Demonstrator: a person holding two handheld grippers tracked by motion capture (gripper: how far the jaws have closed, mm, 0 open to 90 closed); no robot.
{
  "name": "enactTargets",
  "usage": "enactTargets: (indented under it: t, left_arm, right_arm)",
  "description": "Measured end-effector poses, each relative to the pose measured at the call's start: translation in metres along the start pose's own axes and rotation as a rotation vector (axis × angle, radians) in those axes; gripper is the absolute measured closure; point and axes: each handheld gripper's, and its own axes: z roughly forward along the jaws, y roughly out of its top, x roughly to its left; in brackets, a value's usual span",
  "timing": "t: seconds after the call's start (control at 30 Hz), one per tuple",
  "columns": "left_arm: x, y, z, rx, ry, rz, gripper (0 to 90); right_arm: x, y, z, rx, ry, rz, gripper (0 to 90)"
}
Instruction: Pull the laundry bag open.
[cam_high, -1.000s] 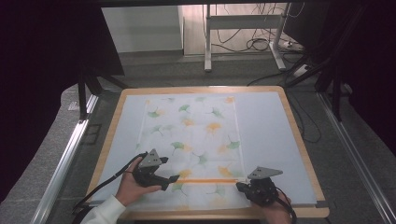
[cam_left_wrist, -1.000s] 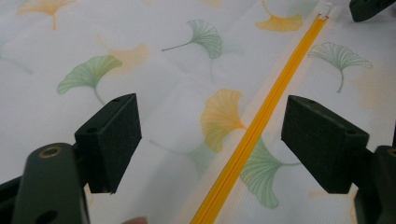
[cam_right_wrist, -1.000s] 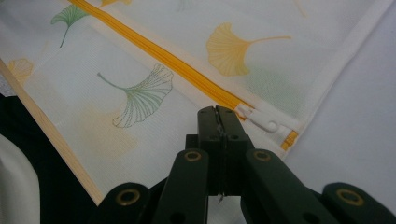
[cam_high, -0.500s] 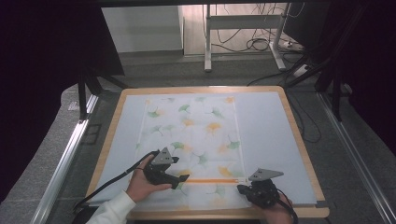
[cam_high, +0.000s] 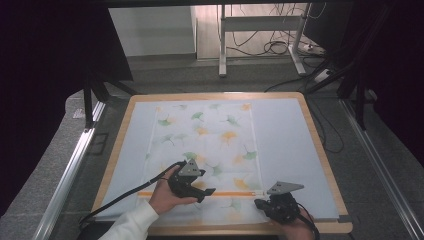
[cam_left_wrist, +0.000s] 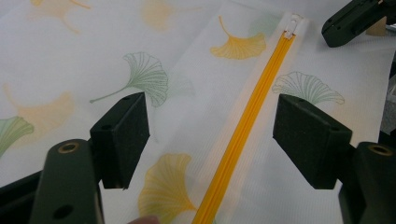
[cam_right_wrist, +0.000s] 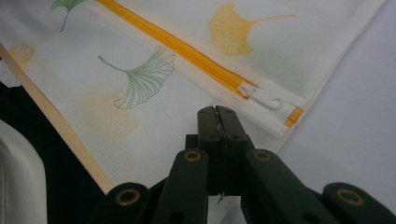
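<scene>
Straddling the yellow zipper (cam_left_wrist: 243, 135), left tool (cam_left_wrist: 212, 135) (wide open), near bag (cam_high: 205, 150) edge.

The high view looks forward and down from above the surface's (cam_high: 310, 145) near edge. Each gripper view sits low and close over the leaf-print cloth (cam_left_wrist: 196, 93), looking along its own jaws; all three share the orange zipper (cam_right_wrist: 187, 51)

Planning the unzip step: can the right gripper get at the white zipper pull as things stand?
Probably yes. The white plastic zipper pull lies flat and uncovered just ahead of the right gripper; nothing sits between them, but its jaws are shut and must open first.
</scene>
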Motion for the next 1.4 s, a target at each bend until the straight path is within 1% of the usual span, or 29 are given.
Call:
enactTargets:
  t: [0.13, 0.17, 0.2, 0.23, 0.27, 0.33, 0.43, 0.53, 0.6, 0.73, 0.8, 0.83, 0.87, 0.97, 1.03, 1.07, 1.13, 1.33, 1.37, 1.4]
  left_arm:
    - [-0.002, 0.004, 0.005, -0.006, -0.005, -0.001, 27.3]
    - [-0.003, 0.005, 0.006, 0.001, -0.002, 0.012, 27.3]
    - [-0.005, 0.006, 0.008, -0.011, -0.004, 0.008, 27.3]
    - [-0.005, 0.007, 0.008, -0.006, -0.007, 0.020, 27.3]
    - [-0.007, 0.008, 0.010, -0.016, -0.010, 0.011, 27.3]
    - [-0.009, 0.010, 0.012, -0.024, -0.019, 0.012, 27.3]
    - [-0.010, 0.013, 0.016, -0.021, -0.019, 0.017, 27.4]
    - [-0.012, 0.017, 0.019, -0.009, -0.022, 0.037, 27.3]
    - [-0.014, 0.019, 0.023, -0.019, -0.030, 0.024, 27.8]
    - [-0.020, 0.027, 0.030, -0.005, -0.030, 0.050, 28.4]
    - [-0.026, 0.033, 0.034, -0.004, -0.026, 0.069, 28.2]
    - [-0.027, 0.035, 0.035, 0.004, -0.032, 0.078, 29.2]
    - [-0.029, 0.038, 0.037, -0.008, -0.044, 0.070, 29.3]
    - [-0.033, 0.044, 0.042, -0.009, -0.042, 0.082, 29.9]
    - [-0.032, 0.046, 0.044, -0.019, -0.058, 0.056, 31.0]
    - [-0.031, 0.046, 0.046, -0.017, -0.054, 0.047, 31.4]
    - [-0.029, 0.045, 0.048, -0.001, -0.043, 0.049, 31.7]
    - [-0.028, 0.042, 0.057, 0.010, -0.049, 0.041, 32.7]
    - [-0.028, 0.043, 0.058, 0.018, -0.049, 0.046, 32.9]
    - [-0.030, 0.044, 0.060, 0.040, -0.036, 0.079, 32.6]
  right_arm:
    - [-0.001, 0.000, 0.001, 0.009, 0.004, -0.003, 89.1]
    - [-0.001, 0.000, 0.002, 0.008, 0.003, -0.002, 89.1]
    - [-0.001, 0.000, 0.002, 0.012, 0.004, -0.001, 89.2]
    - [0.000, 0.000, 0.002, 0.013, 0.003, 0.000, 89.1]
    - [0.000, 0.000, 0.002, 0.015, 0.002, -0.003, 89.1]
    - [0.000, 0.000, 0.003, 0.021, 0.000, -0.003, 89.1]
    - [0.000, 0.000, 0.004, 0.031, -0.002, -0.007, 89.1]
    - [0.000, 0.000, 0.004, 0.033, 0.002, -0.003, 89.0]
    - [0.000, 0.000, 0.004, 0.035, 0.003, -0.001, 88.9]
    - [0.000, 0.000, 0.004, 0.033, 0.000, 0.007, 89.0]
    - [0.000, 0.000, 0.004, 0.032, 0.000, 0.006, 89.0]
    - [0.000, 0.000, 0.004, 0.032, 0.000, 0.006, 89.0]
    - [0.000, 0.000, 0.004, 0.033, 0.001, 0.005, 89.0]
    - [-0.001, -0.001, 0.004, 0.032, 0.002, -0.003, 89.0]
    - [0.000, 0.000, 0.004, 0.034, 0.003, 0.001, 89.0]
    - [0.000, 0.000, 0.004, 0.035, 0.005, 0.001, 89.0]
    - [0.000, 0.000, 0.004, 0.035, 0.006, 0.000, 89.0]
    - [0.000, 0.000, 0.005, 0.034, 0.007, -0.004, 89.0]
    - [0.000, 0.000, 0.005, 0.034, 0.008, -0.003, 89.0]
    - [0.000, 0.000, 0.005, 0.034, 0.007, -0.003, 89.0]
